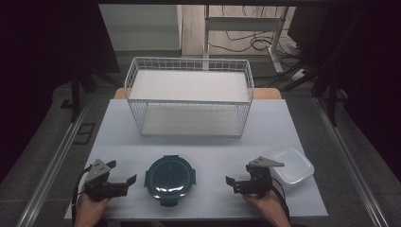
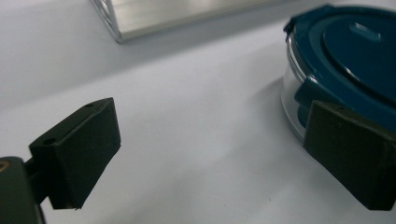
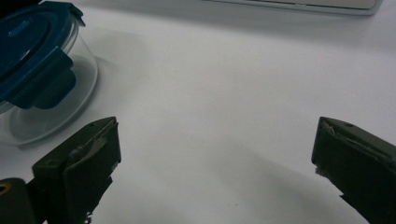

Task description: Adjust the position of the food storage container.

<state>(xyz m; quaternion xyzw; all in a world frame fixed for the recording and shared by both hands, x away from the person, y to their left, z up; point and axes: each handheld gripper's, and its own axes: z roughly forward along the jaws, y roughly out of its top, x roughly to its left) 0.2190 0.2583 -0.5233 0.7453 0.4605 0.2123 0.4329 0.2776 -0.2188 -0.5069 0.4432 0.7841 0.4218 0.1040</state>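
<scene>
High view: round glass container with a dark blue clip-on lid [image 1: 170,180] sits on the white tabletop [image 1: 208,132] near the front edge, between the two hand-held grippers. Left hand-held gripper [image 1: 124,181] rests just left of the container, jaws spread, nothing between them, not touching it. Right hand-held gripper [image 1: 231,183] sits well to the right of the container, jaws spread and empty too. A white square plastic container [image 1: 292,167] lies just right of the right gripper. A white wire basket rack [image 1: 189,97] stands at the far side of the tabletop. Left gripper view: jaws wide apart over bare tabletop, the lidded container [image 2: 345,60] close beyond the right-hand jaw; contact unclear. Right gripper view: jaws wide apart, nothing between, the container [image 3: 39,70] at upper left, apart from the jaws.
</scene>
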